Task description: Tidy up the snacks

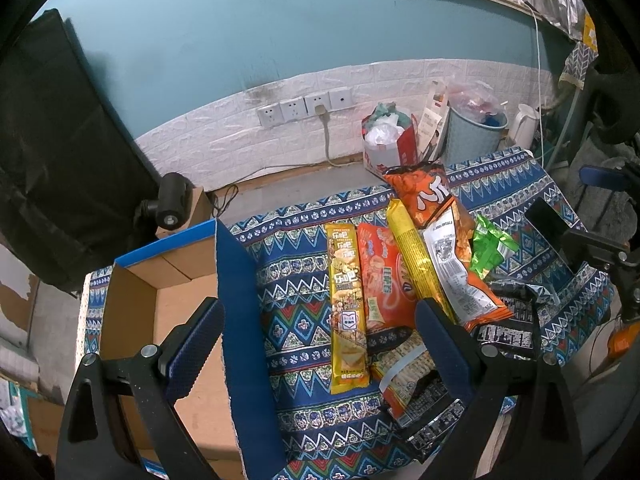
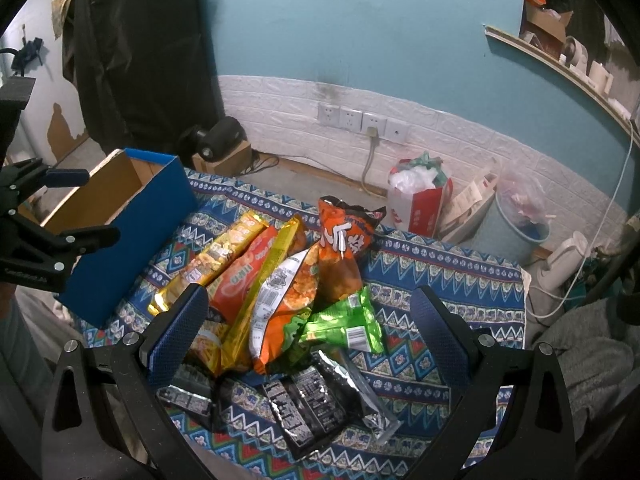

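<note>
left gripper spread wide, empty | right gripper spread wide, empty | snack packets frame centre: likely light, crinkly, slippery, crushable; pinch sealed ends | box left

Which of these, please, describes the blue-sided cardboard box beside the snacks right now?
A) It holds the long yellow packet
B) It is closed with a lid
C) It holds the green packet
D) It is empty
D: the blue-sided cardboard box shows only bare brown cardboard inside, while the green packet and long yellow packet lie on the patterned cloth.
</note>
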